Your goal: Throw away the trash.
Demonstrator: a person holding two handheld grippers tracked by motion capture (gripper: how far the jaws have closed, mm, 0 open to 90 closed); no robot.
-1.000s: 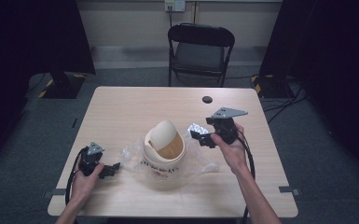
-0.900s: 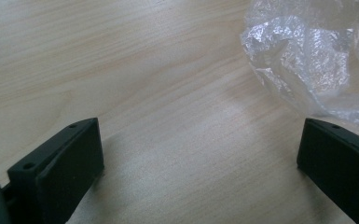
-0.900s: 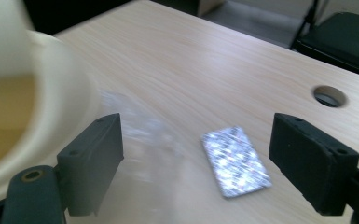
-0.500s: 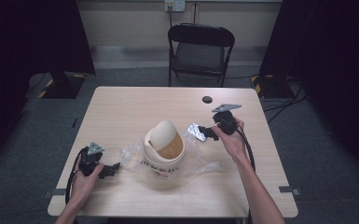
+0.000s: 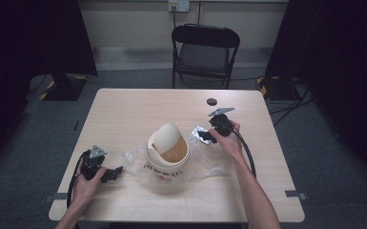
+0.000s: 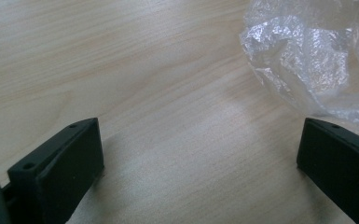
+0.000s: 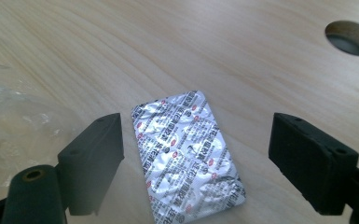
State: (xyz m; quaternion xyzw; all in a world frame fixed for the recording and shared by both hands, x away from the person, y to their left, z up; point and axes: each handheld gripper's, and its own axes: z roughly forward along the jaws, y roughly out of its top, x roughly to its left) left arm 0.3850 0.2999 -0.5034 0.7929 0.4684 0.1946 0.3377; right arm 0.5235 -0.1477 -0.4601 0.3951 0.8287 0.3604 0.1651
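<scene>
In the right gripper view the two black jaws are seen standing wide apart, low in the frame, and the silver blister pack (image 7: 189,156) is framed between them; it lies flat on the wooden table (image 7: 121,46), closer to the jaw at lower left, and no pad is pressed on it. Whether that jaw just touches its edge cannot be told. The jaws have just been opened a little further, with the pack lying between them. A round hole in the table top (image 7: 352,38) is seen at the upper right of that frame, and crumpled clear plastic at its left edge.

In the high view the right gripper (image 5: 208,135) is placed right of centre, directly over the pack, of which a silver corner (image 5: 198,132) is seen beside the jaws.

In the left gripper view the jaws are likewise held wide, with only bare wood between them; the clear plastic bag (image 6: 307,56) is found at the upper right, near the right-hand jaw. The left gripper (image 5: 116,172) is seen at the lower left of the high view, low over the table.

At the centre of the high view a cream bin with a swing lid (image 5: 168,150) is set on the spread plastic, and a dark folding chair (image 5: 205,50) is placed beyond the far edge of the table
</scene>
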